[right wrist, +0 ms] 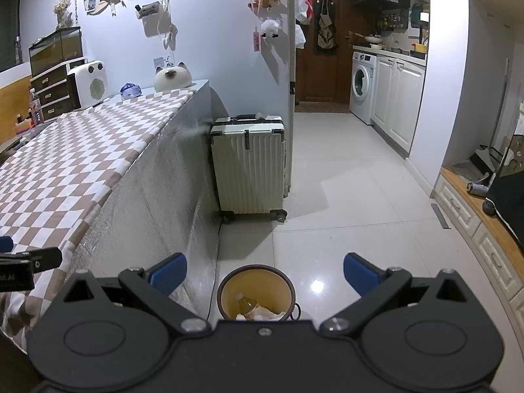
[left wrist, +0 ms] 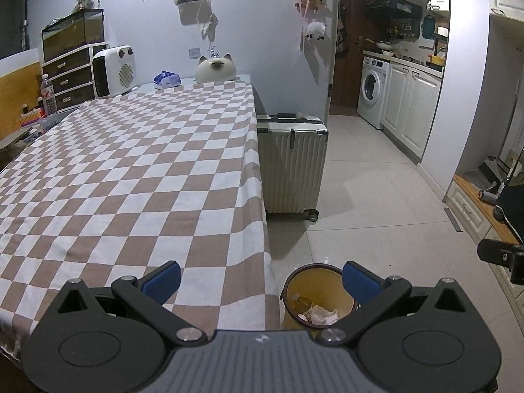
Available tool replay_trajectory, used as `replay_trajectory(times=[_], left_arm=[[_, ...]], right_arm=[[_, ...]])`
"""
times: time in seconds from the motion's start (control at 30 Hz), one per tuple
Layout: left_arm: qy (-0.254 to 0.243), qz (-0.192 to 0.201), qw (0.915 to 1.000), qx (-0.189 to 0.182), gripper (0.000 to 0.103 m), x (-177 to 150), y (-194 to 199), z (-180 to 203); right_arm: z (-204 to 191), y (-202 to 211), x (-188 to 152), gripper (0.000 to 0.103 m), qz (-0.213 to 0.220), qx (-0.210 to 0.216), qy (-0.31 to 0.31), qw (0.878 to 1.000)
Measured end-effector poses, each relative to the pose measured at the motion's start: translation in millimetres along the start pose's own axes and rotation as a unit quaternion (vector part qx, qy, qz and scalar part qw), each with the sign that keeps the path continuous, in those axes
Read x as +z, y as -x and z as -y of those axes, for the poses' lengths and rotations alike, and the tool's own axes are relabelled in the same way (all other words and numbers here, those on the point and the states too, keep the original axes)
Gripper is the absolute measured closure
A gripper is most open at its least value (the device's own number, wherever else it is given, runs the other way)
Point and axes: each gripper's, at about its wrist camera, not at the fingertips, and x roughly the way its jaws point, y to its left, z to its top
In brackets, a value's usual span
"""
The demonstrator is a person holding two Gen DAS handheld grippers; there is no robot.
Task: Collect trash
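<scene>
A yellow waste bin (left wrist: 322,281) with a dark rim stands on the floor by the table's near corner; the right wrist view shows the bin (right wrist: 262,280) too. Inside lie a plastic bottle (left wrist: 302,302) and crumpled white paper (left wrist: 322,315), seen again as the bottle (right wrist: 246,302) and paper (right wrist: 263,314). My left gripper (left wrist: 261,280) is open and holds nothing, straddling the table edge and the bin. My right gripper (right wrist: 265,273) is open and holds nothing, above the bin. Part of the right gripper (left wrist: 502,257) shows at the right edge, and the left gripper (right wrist: 23,262) at the left edge.
A checkered cloth covers the table (left wrist: 137,170). At its far end stand a white heater (left wrist: 113,72), a tissue pack (left wrist: 167,80) and a cat-shaped ornament (left wrist: 215,69). A white suitcase (left wrist: 291,163) stands beside the table. Tiled floor (right wrist: 344,203) leads to a washing machine (right wrist: 362,86) and cabinets.
</scene>
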Motion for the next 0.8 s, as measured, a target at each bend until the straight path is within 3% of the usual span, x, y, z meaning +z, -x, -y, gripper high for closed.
replay_trajectory(times=[0.8], left_arm=[[-0.001, -0.004, 1.0000, -0.001, 0.000, -3.6, -2.3, -1.8]], right_arm=[[0.0, -0.5, -2.2, 0.000, -0.002, 0.000, -0.001, 1.000]])
